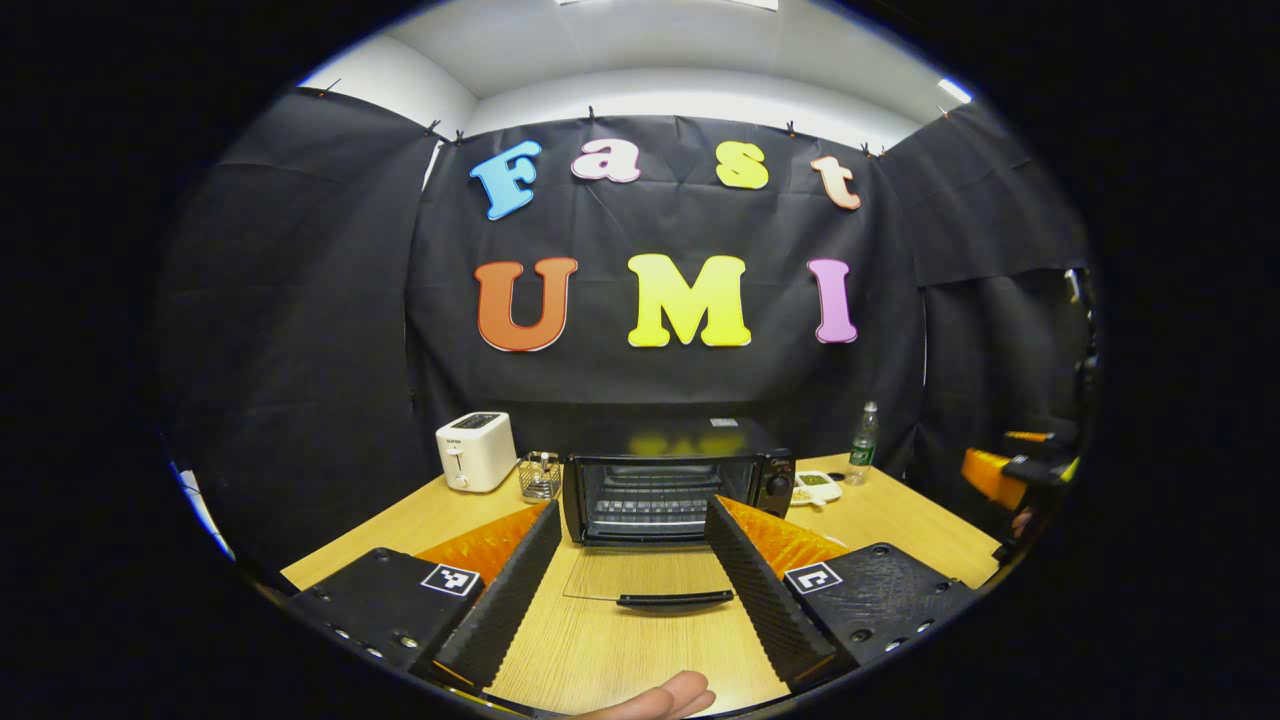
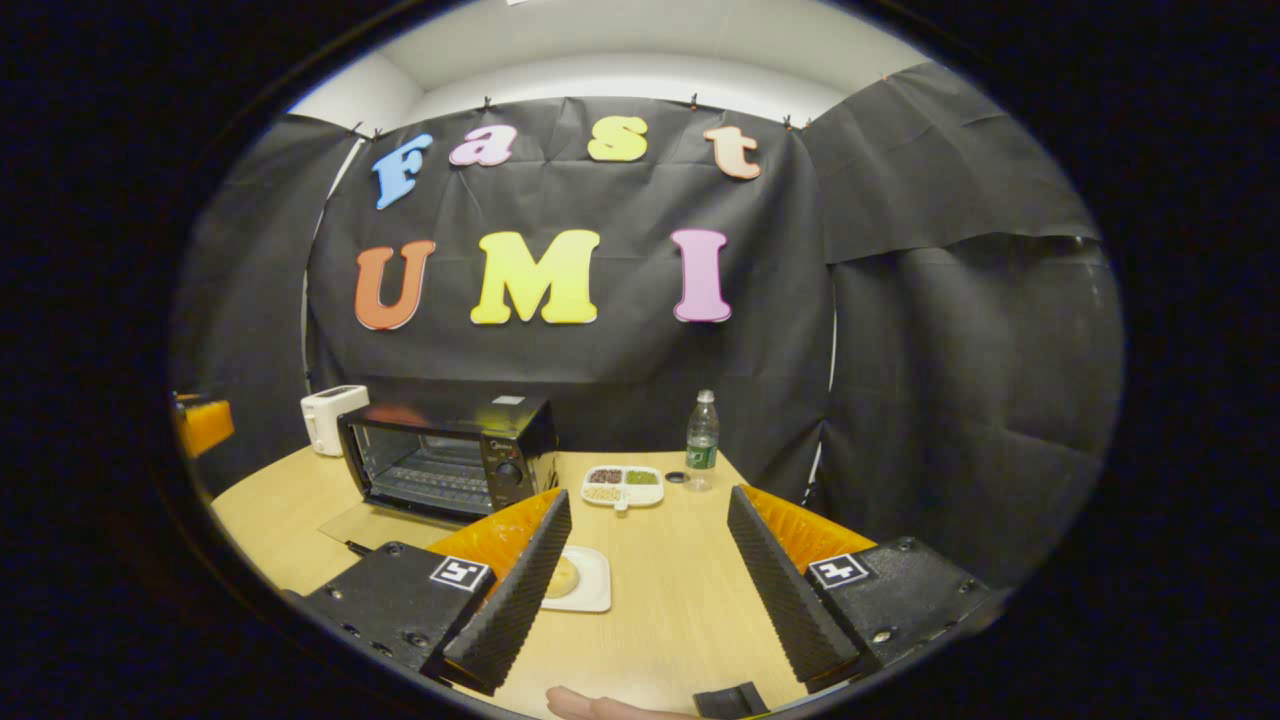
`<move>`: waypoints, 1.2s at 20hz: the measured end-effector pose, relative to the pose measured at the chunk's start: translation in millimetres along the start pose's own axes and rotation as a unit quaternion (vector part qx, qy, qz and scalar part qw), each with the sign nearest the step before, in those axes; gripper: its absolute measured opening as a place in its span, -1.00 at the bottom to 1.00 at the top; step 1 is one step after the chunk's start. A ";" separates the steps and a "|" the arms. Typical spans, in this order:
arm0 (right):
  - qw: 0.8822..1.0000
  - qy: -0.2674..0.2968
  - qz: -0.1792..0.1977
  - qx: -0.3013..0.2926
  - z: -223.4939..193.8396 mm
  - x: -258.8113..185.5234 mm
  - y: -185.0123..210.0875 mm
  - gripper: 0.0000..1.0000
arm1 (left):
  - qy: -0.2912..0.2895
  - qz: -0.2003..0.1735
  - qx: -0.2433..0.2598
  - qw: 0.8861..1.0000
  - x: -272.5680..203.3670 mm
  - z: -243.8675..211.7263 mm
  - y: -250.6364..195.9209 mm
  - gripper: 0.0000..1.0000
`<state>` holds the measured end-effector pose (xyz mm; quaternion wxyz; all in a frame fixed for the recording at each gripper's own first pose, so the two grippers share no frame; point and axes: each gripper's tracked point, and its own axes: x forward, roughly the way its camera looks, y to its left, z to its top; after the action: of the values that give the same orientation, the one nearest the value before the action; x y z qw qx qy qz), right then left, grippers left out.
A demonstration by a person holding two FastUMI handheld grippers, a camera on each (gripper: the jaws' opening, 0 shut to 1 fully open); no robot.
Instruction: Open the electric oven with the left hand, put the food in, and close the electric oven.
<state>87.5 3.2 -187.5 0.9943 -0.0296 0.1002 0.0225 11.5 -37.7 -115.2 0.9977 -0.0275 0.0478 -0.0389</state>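
On my left gripper view, the left gripper (image 1: 635, 590) hangs with its fingers spread wide and nothing between them, low over the near edge of the tabletop (image 1: 900, 515). A fingertip of the hand (image 1: 660, 697) holding it shows at the very bottom. Just past the fingers, the oven door (image 1: 650, 580) lies folded down flat on the wood, its dark handle (image 1: 675, 600) nearest me. Behind it the electric oven (image 1: 675, 485) stands open toward the far edge, wire rack visible inside. To its left sit a small wire basket (image 1: 540, 475) and a white toaster (image 1: 476, 450).

On my right gripper view, the right gripper (image 2: 645, 575) is likewise spread apart and empty, over the near right part of the tabletop. By its left finger, a white plate (image 2: 590, 585) carries a pale round piece of food (image 2: 562, 577); I think it is bread, but the finger hides part of it. Farther on is a divided white dish (image 2: 622, 485) near the oven's right side, then a plastic bottle (image 2: 702, 440) toward the far right corner.
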 end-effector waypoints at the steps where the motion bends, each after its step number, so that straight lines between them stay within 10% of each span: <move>1: 1.000 0.010 0.009 0.004 -11.9 13.5 7.3 0.90 | -0.011 0.000 -0.001 1.000 -6.3 11.3 2.6 0.89; 14: 0.984 0.160 0.076 0.029 -155.0 143.0 97.0 0.92 | -0.069 0.045 -0.003 0.997 -14.5 84.1 52.4 0.91; 24: 0.971 0.216 0.086 0.049 -190.0 159.7 114.3 0.98 | -0.052 0.050 -0.019 0.997 4.7 74.9 64.3 0.92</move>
<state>200.5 111.3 -411.7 0.9436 0.0239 0.3159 0.0960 28.3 29.8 -45.0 0.9989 -0.0460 -0.0020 0.0132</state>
